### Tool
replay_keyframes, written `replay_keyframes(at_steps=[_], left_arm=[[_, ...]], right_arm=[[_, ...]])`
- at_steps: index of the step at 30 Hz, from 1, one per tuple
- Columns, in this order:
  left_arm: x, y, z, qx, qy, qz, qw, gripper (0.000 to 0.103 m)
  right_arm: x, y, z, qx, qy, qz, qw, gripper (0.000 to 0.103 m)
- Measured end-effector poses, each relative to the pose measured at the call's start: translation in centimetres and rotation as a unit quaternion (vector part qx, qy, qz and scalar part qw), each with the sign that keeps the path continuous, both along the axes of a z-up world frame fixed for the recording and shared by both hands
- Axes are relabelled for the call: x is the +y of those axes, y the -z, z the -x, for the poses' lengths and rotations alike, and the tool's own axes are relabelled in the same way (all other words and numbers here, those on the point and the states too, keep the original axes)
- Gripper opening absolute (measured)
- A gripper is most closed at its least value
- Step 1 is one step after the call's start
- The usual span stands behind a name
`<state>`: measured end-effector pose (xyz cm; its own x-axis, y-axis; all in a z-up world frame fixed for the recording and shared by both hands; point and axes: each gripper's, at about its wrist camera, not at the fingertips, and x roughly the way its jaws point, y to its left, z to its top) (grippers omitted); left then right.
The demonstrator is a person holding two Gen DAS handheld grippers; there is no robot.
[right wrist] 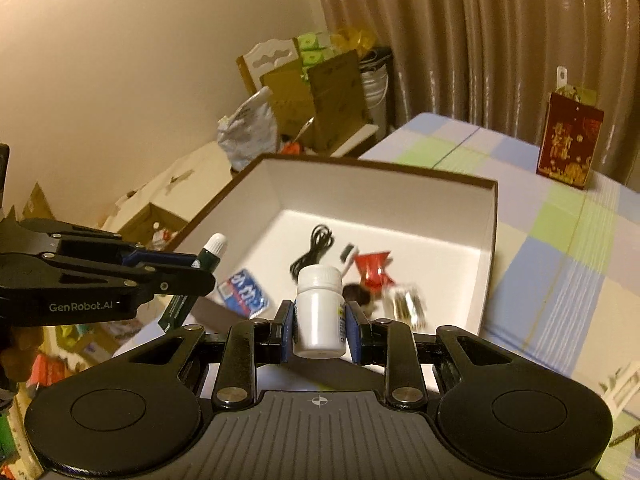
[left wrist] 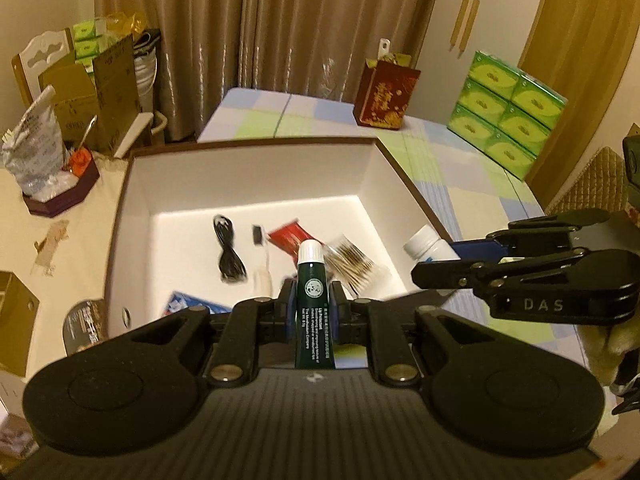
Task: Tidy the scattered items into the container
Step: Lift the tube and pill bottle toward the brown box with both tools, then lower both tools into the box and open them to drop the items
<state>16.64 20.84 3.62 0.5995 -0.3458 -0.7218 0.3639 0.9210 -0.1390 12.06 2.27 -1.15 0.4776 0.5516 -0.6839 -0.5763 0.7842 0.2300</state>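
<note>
A white open box with a brown rim [left wrist: 256, 176] [right wrist: 384, 196] stands on the checked cloth. Inside lie a black cable [left wrist: 228, 252] [right wrist: 314, 248], a toothbrush [left wrist: 260, 256], a red packet [left wrist: 290, 236] [right wrist: 374, 270], a bundle of cotton swabs [left wrist: 354, 262] [right wrist: 408, 304] and a blue packet [left wrist: 188, 304] [right wrist: 244, 292]. My left gripper [left wrist: 313, 308] [right wrist: 200, 268] is shut on a dark green tube with a white cap [left wrist: 313, 300] [right wrist: 200, 276] above the box's near edge. My right gripper [right wrist: 320, 320] [left wrist: 460, 258] is shut on a white bottle [right wrist: 319, 312] [left wrist: 430, 246] at the box's right side.
A red gift bag [left wrist: 384, 96] [right wrist: 568, 140] and stacked green tissue packs [left wrist: 506, 116] stand on the cloth behind the box. Cardboard boxes [left wrist: 96, 92], a plastic bag [left wrist: 36, 152] and a purple tray [left wrist: 60, 196] crowd the left.
</note>
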Motion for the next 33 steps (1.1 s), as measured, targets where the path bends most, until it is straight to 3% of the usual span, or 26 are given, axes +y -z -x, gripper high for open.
replay_keyframes(at_steps=[16,33], left_arm=[[1.9,0.6,-5.8,-0.002,-0.003,-0.025,0.9997,0.013],[2.2,5.0,-13.5,0.04,-0.031,-0.065,0.9966,0.013]], right_arm=[[2.0,1.4,-5.4,0.007,0.033,0.026,0.999,0.024],[1.3,4.7,-12.2,0.034,0.091,0.06,0.993,0.024]])
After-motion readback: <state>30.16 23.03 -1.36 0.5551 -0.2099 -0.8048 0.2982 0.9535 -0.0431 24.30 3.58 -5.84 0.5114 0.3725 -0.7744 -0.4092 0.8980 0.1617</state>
